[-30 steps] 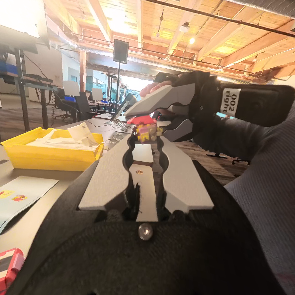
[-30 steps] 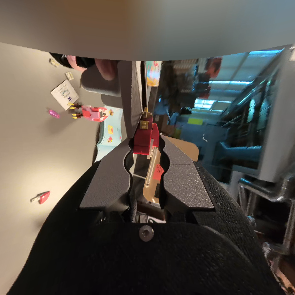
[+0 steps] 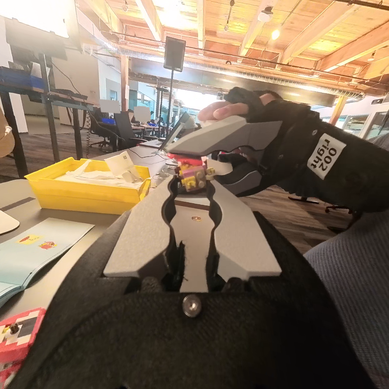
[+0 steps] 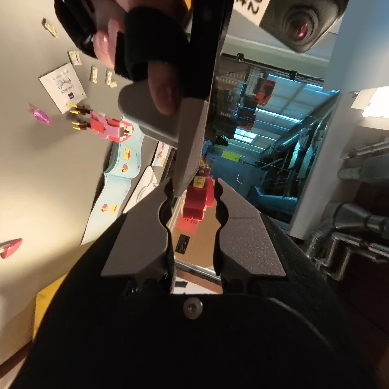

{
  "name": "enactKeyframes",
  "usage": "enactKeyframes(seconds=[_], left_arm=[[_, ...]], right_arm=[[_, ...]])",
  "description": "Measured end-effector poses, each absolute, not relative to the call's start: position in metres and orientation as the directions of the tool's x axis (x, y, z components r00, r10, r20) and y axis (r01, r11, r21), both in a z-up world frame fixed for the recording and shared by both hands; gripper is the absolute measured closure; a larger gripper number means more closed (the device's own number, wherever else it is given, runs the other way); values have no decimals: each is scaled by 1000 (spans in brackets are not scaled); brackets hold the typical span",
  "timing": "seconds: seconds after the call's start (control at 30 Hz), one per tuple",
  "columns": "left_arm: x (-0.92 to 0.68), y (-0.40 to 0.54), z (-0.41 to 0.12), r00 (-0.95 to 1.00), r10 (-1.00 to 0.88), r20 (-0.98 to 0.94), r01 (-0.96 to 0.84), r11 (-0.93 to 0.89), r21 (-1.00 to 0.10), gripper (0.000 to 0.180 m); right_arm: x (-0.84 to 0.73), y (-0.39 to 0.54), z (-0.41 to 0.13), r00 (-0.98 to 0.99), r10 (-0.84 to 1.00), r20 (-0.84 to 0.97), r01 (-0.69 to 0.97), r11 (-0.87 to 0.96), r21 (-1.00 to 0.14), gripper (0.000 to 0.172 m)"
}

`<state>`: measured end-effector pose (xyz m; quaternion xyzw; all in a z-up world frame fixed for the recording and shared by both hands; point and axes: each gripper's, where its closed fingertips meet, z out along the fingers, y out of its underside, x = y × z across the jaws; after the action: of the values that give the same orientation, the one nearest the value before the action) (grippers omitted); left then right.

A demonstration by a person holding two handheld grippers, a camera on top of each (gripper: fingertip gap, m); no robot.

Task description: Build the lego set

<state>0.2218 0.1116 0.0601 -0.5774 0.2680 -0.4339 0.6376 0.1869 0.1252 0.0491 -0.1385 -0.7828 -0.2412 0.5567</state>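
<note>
My left gripper (image 3: 192,183) is shut on a small brick model (image 3: 192,176) of pink, yellow, tan and dark red pieces with a red part on top, held above the table edge. My right gripper (image 3: 195,160) reaches in from the right, one finger over the red top and one beside the model. In the right wrist view the red part (image 4: 196,200) stands between my right gripper's (image 4: 193,185) parted fingers. A finger (image 4: 189,157) of the left gripper lies between it and the left fingertip. A gloved hand (image 4: 147,63) holds the left gripper.
A yellow tray (image 3: 84,195) with white bags stands at the left on the grey table. A light blue booklet (image 3: 37,248) lies open near me. A red and pink brick model (image 4: 107,128), a white packet (image 4: 63,88) and loose pieces (image 4: 10,247) lie on the table.
My right gripper's fingers have moved apart around the red part, which they clamped a second ago. My left gripper still grips the model.
</note>
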Motion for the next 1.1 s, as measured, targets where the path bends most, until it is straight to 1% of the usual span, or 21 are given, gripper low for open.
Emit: enactKeyframes(seconds=[0.03, 0.07, 0.27, 0.43, 0.67, 0.8, 1.1], left_arm=[[222, 112, 60, 479, -863, 159, 242, -44, -969, 156], [222, 112, 60, 484, -861, 155, 236, -42, -971, 156], [220, 109, 62, 507, -853, 124, 222, -10, -975, 156], [221, 107, 64, 522, -848, 93, 208, 21, -978, 156], [223, 107, 63, 523, -848, 82, 209, 34, -977, 157], [222, 108, 64, 507, -856, 102, 243, 29, -970, 156], [221, 101, 70, 443, -891, 97, 314, 53, -948, 156]], right_arm=[[186, 124, 50, -337, -50, 940, 481, 849, 217, 134], [186, 124, 52, -329, -50, 943, 485, 848, 214, 139], [185, 124, 59, -294, 21, 955, 489, 863, 131, 143], [186, 120, 63, -295, -25, 955, 464, 870, 166, 144], [187, 119, 62, -334, -39, 942, 450, 871, 196, 144], [186, 120, 63, -301, 25, 953, 469, 874, 125, 142], [181, 110, 67, -246, 84, 966, 453, 891, 38, 136]])
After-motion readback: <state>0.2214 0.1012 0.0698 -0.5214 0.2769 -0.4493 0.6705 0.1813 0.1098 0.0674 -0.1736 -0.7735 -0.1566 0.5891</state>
